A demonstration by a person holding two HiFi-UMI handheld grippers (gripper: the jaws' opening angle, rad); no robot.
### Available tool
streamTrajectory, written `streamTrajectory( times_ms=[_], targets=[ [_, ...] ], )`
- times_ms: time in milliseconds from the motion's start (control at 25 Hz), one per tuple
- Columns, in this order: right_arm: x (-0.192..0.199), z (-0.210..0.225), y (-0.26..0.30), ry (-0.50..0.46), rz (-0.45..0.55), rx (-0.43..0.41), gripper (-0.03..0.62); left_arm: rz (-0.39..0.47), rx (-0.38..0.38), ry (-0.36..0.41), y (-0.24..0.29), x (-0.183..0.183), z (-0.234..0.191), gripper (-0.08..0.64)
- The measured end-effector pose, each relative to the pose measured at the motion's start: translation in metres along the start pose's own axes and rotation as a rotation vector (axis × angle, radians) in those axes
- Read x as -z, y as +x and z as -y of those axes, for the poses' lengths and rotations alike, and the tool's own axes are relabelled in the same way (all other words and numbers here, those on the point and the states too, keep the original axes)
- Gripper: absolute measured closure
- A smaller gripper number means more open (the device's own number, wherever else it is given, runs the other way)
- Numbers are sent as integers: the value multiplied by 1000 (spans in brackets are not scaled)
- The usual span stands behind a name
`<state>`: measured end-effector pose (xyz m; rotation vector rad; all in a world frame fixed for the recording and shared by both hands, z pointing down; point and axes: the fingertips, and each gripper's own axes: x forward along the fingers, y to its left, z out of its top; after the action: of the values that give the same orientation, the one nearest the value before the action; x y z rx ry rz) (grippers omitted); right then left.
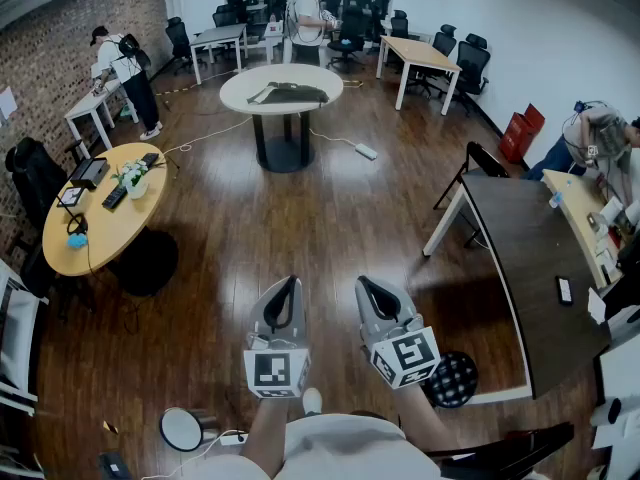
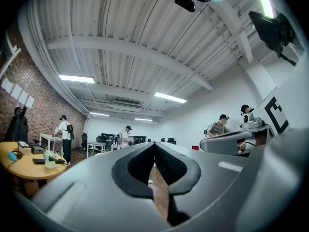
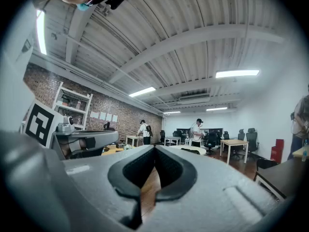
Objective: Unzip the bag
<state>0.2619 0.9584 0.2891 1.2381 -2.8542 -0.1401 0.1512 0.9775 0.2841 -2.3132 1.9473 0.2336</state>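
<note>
Dark bag, white table (brown floor).

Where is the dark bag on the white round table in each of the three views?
Head view: bag on the white round table, top centre.
Left gripper view: not seen; the left gripper covers that area.
Right gripper view: small dark shape just above the right gripper, right of centre.
Shared landmark: person in white shirt.

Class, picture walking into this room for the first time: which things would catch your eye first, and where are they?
Nearest, at the bottom of the head view, the left tongs and right tongs are held side by side over the wooden floor, both shut and empty. Far ahead, a dark bag lies on a white round table, with a yellow round table off to the left.
</note>
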Motion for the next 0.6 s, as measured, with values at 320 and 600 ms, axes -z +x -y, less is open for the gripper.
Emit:
streamTrajectory(
  times_ms=[320, 600],
  targets=[
    [38, -5, 88, 21, -78, -39, 603, -79, -21, -29, 52, 48, -63, 541],
    [60, 41, 188, 62, -67, -63, 603, -110, -35, -20, 132, 80, -108, 541]
  ],
)
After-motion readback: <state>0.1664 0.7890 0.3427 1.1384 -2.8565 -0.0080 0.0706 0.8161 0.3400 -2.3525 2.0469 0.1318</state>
